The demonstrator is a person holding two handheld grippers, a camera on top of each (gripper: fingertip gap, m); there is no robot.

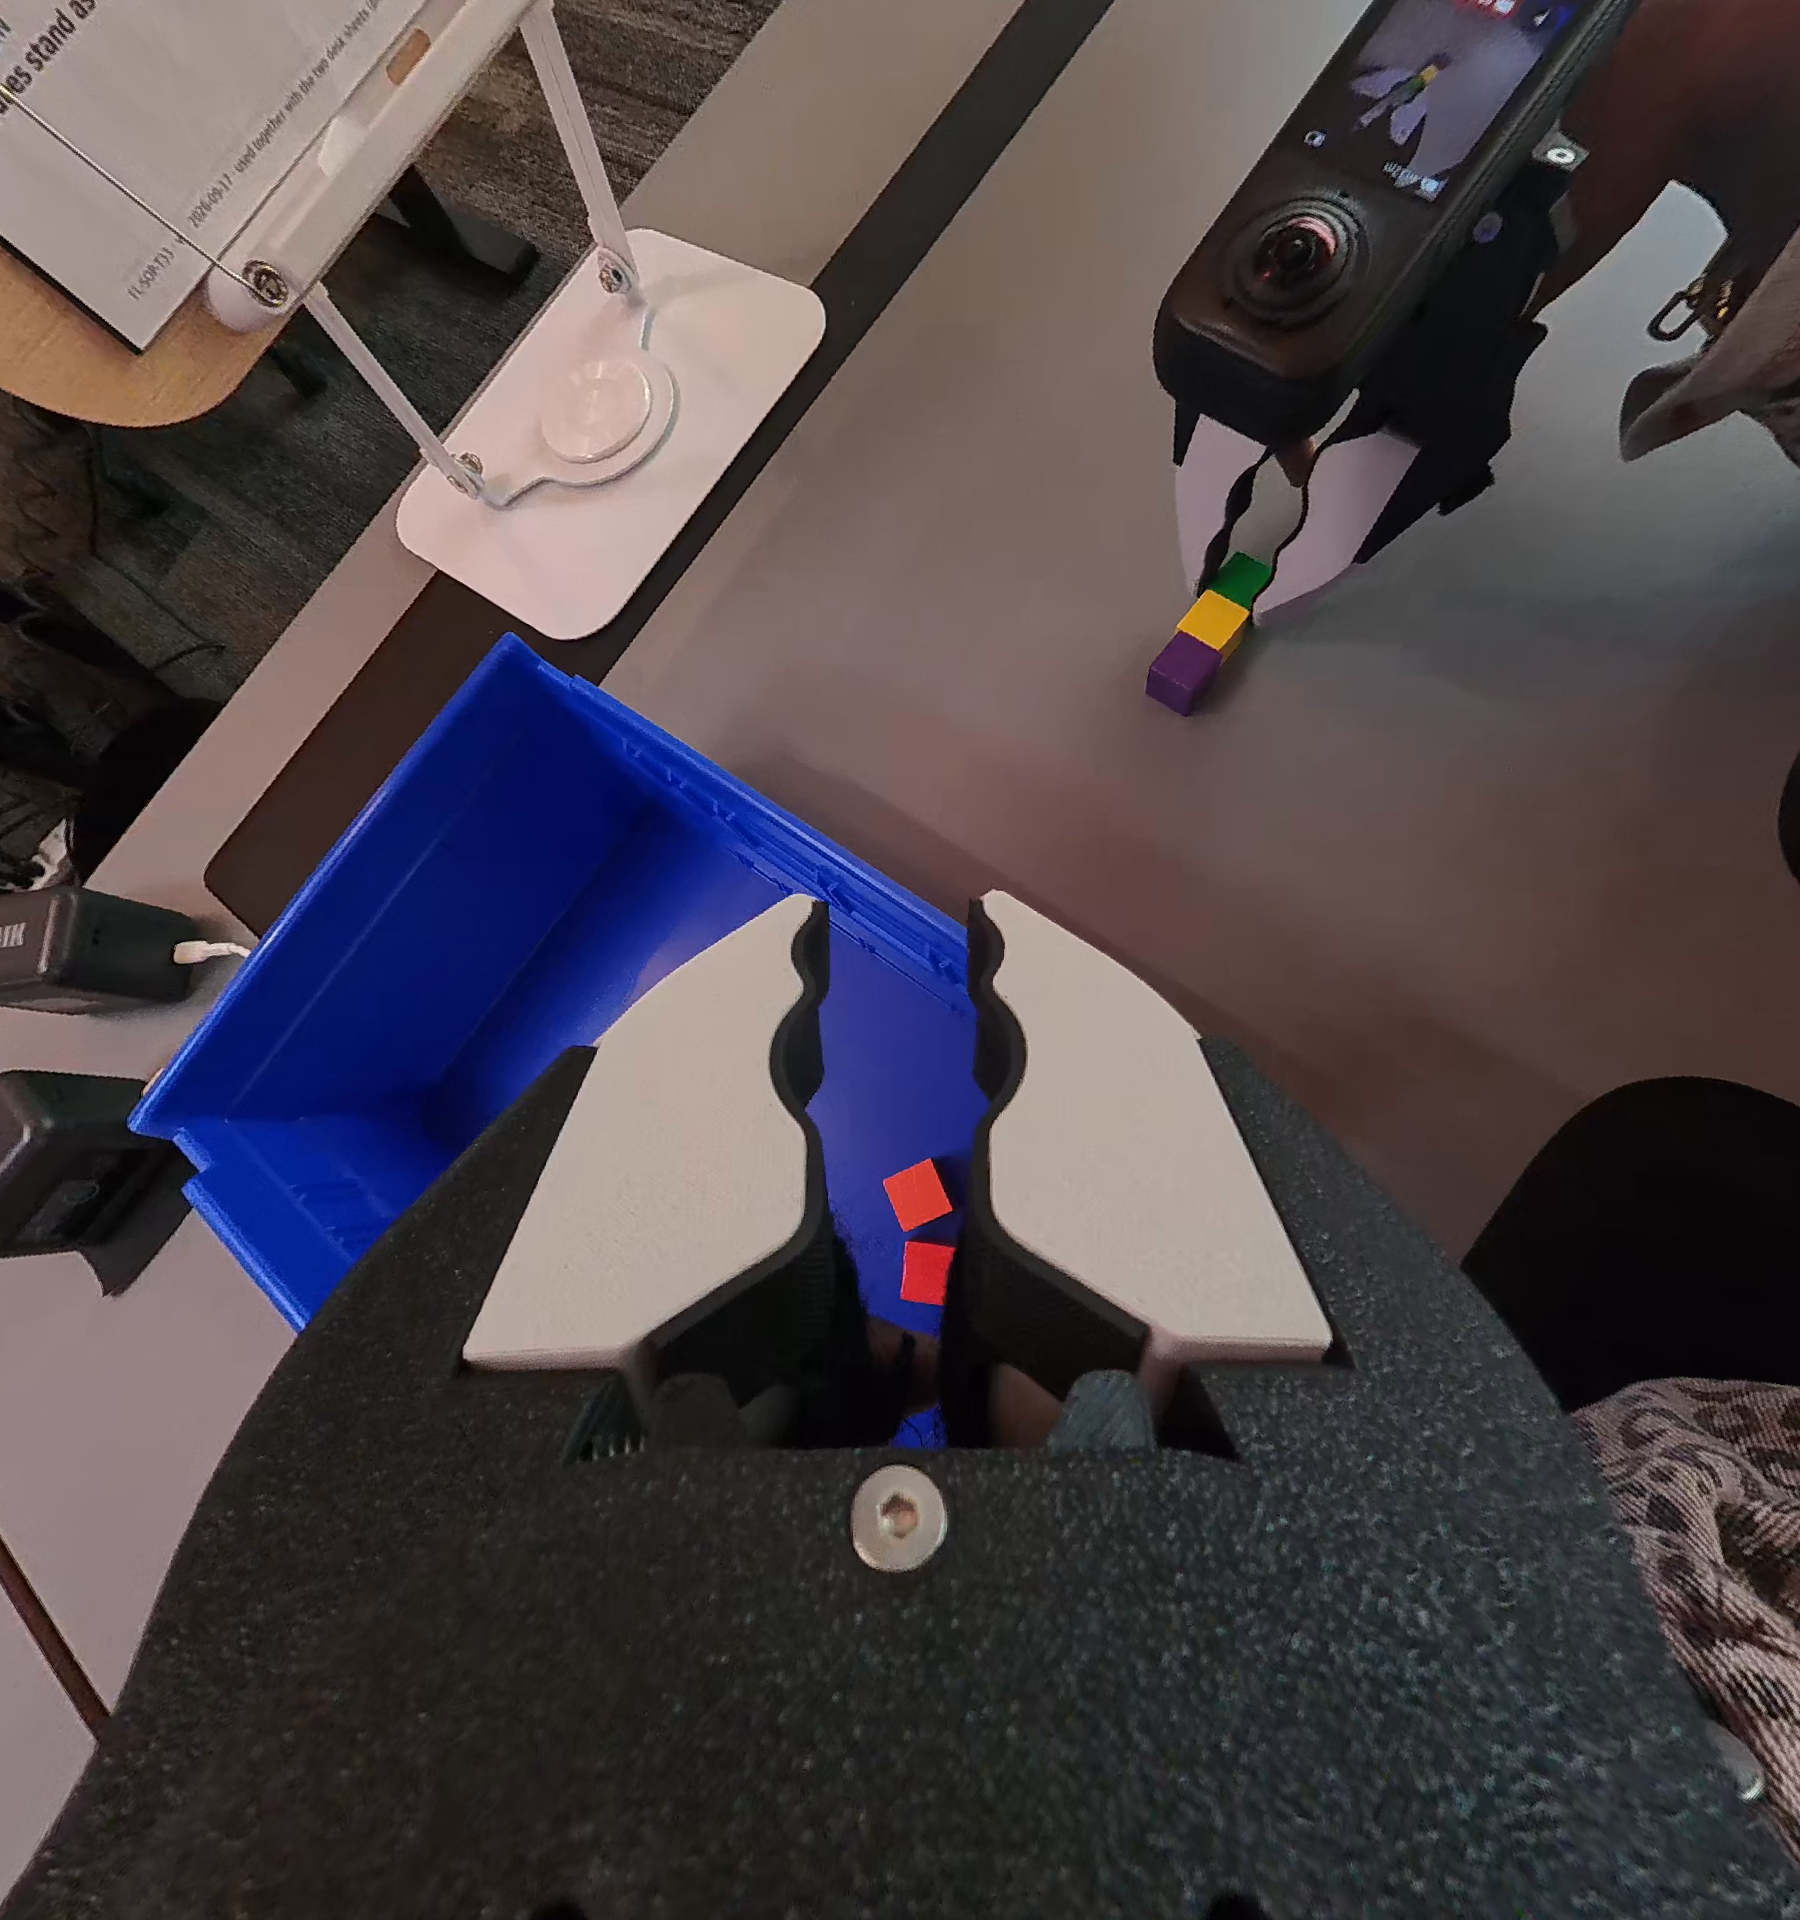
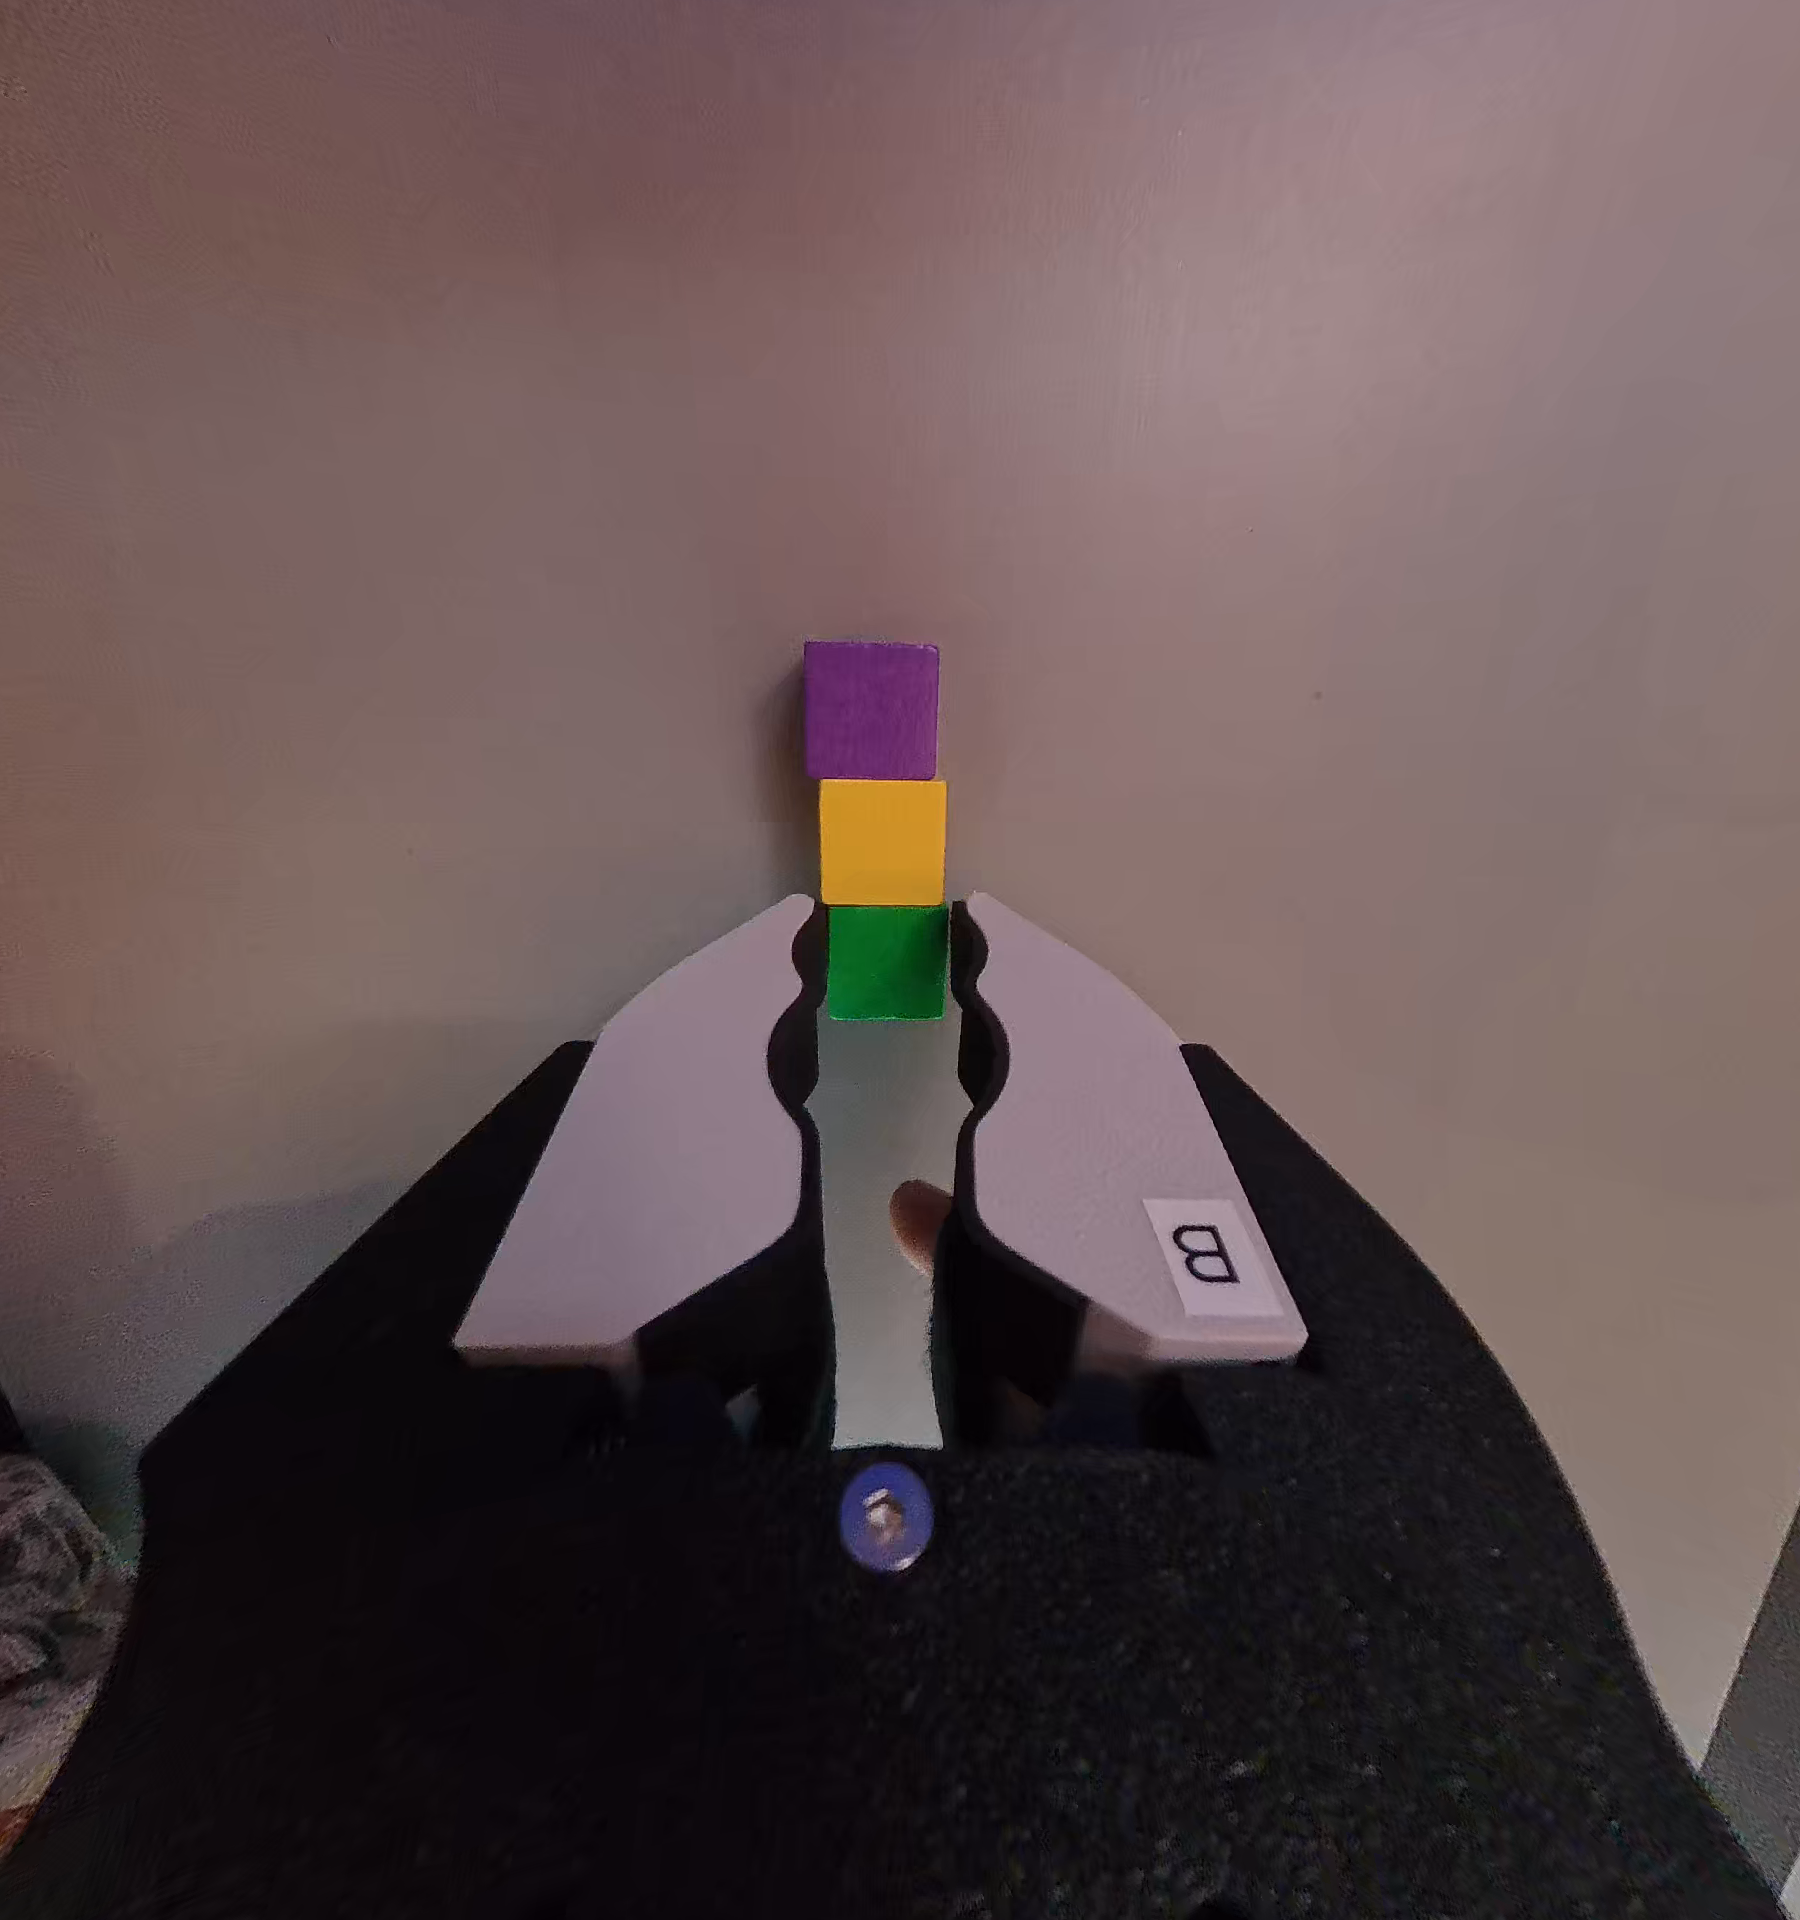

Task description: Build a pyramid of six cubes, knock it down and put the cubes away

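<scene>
A green cube, a yellow cube and a purple cube lie touching in a straight row on the grey table. My right gripper is open, its fingertips either side of the green cube with narrow gaps. The left wrist view shows that gripper down at the table, at the green cube, with the yellow and purple beyond. My left gripper is open and empty above a blue bin. Two red cubes lie in the bin.
A white stand holding a printed sheet is behind the bin, on the table's far side. Two black power units sit left of the bin. A black chair and a patterned sleeve are at the right. The table edge shows at lower right.
</scene>
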